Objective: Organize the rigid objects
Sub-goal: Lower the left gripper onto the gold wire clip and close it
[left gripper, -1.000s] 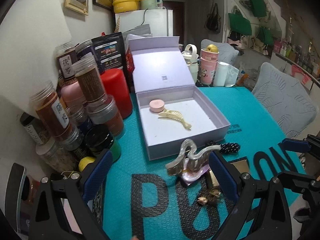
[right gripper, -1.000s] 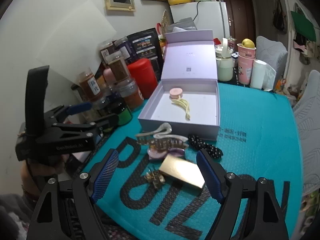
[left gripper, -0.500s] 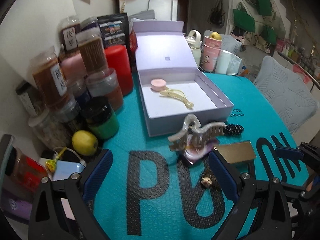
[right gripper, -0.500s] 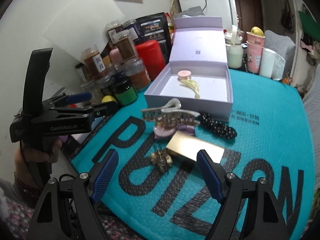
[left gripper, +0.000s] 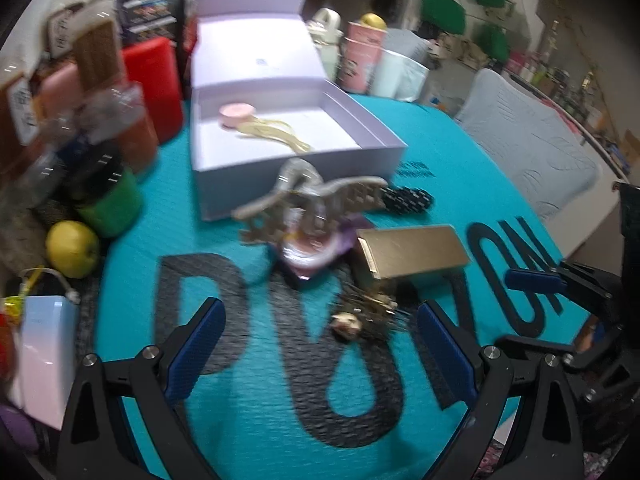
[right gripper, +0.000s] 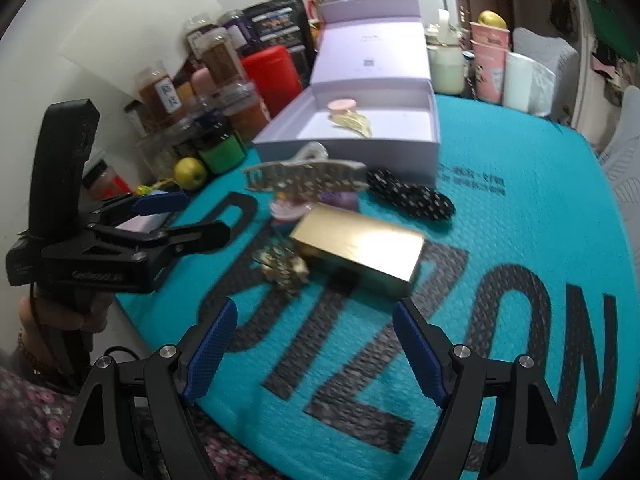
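Both claws gape empty; gold box [right gripper: 358, 250] lies flat, long axis crosswise.

Jars [left gripper: 100, 92] blurred; brooch [left gripper: 360, 316] perhaps, indistinct.

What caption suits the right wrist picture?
Open right claw hovers near a gold box beside an open lavender box.

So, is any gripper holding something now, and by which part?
Nothing is held. The left gripper and the right gripper are both open and empty, above the teal mat; the gold rectangular box lies untouched.
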`<state>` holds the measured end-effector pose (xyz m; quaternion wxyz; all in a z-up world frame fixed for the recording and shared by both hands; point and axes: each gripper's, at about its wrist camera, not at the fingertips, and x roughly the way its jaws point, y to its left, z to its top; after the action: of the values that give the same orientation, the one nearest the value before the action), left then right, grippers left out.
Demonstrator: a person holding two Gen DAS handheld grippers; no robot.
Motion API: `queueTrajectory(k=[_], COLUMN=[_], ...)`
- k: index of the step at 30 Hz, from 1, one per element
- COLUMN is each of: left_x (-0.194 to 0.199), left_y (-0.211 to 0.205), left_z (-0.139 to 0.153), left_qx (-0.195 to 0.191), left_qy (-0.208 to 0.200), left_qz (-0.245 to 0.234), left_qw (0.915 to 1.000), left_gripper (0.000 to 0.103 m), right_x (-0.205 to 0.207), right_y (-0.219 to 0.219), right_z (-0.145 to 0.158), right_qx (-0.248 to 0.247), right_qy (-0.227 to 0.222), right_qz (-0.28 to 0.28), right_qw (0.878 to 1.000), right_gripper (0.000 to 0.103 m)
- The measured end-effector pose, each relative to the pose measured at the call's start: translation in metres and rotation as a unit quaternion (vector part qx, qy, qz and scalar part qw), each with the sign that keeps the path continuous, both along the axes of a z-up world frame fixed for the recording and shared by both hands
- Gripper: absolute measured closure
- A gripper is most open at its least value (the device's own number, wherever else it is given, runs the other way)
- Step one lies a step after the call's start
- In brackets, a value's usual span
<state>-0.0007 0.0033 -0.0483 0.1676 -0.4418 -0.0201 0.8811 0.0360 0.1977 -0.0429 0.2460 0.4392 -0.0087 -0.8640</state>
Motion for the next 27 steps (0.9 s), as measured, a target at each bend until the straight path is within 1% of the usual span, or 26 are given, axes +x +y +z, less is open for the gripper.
queueTrajectory(k=[3, 7, 9, 13, 15, 17, 20, 21, 22, 23, 24, 25, 26, 27], left_x=[-0.003, -0.006, -0.008, -0.009, -0.009, -0.011, -0.011, -0.012, -0.012, -0.013, -0.014, -0.015, -0.015, -0.013], left_y=[0.008, 0.017, 0.022, 0.031, 0.035, 0.040, 0.041, 0.041, 0.041, 0.041, 0.041, 0.040, 0.039, 0.037], left_z=[-0.008, -0.021, -0.026, -0.033, -0.038, -0.044, -0.043, -0.043, -0.043, -0.044, -0.045, -0.047, -0.049, -0.048], left_qx=[0.013, 0.024, 0.017, -0.004, -0.025, -0.047, -0.042, -0.039, -0.036, -0.034, -0.031, -0.027, -0.021, -0.016], left_qy=[-0.006, -0.015, -0.014, 0.001, 0.006, 0.002, 0.012, 0.015, 0.017, 0.017, 0.014, 0.008, 0.006, 0.016], left_qz=[-0.019, -0.044, -0.056, -0.085, -0.092, -0.103, -0.108, -0.108, -0.106, -0.106, -0.107, -0.109, -0.108, -0.106], left_qw=[0.9997, 0.9986, 0.9982, 0.9964, 0.9954, 0.9936, 0.9932, 0.9933, 0.9936, 0.9937, 0.9937, 0.9937, 0.9939, 0.9941], left_gripper=[0.005, 0.005, 0.005, 0.005, 0.005, 0.005, 0.006, 0.008, 0.014, 0.023, 0.028, 0.037, 0.042, 0.042], right_x=[-0.005, -0.011, -0.013, -0.016, -0.017, -0.018, -0.021, -0.021, -0.022, -0.023, -0.024, -0.025, -0.025, -0.026], right_y=[0.009, 0.020, 0.025, 0.032, 0.033, 0.034, 0.035, 0.035, 0.035, 0.035, 0.035, 0.035, 0.035, 0.036], right_z=[-0.009, -0.019, -0.023, -0.030, -0.032, -0.034, -0.038, -0.039, -0.039, -0.040, -0.041, -0.041, -0.042, -0.042], right_qx=[-0.013, -0.017, -0.015, -0.018, -0.018, -0.019, -0.021, -0.022, -0.022, -0.022, -0.022, -0.022, -0.023, -0.024], right_qy=[-0.015, -0.027, -0.031, -0.041, -0.042, -0.044, -0.050, -0.050, -0.049, -0.049, -0.050, -0.050, -0.050, -0.050], right_qz=[-0.009, -0.023, -0.031, -0.037, -0.036, -0.037, -0.037, -0.037, -0.035, -0.035, -0.035, -0.035, -0.036, -0.037], right_qw=[1.000, 0.999, 0.999, 0.998, 0.998, 0.998, 0.998, 0.998, 0.998, 0.998, 0.998, 0.998, 0.998, 0.998], right_gripper=[0.021, 0.021, 0.021, 0.021, 0.021, 0.021, 0.021, 0.021, 0.021, 0.021, 0.021, 0.021, 0.021, 0.021])
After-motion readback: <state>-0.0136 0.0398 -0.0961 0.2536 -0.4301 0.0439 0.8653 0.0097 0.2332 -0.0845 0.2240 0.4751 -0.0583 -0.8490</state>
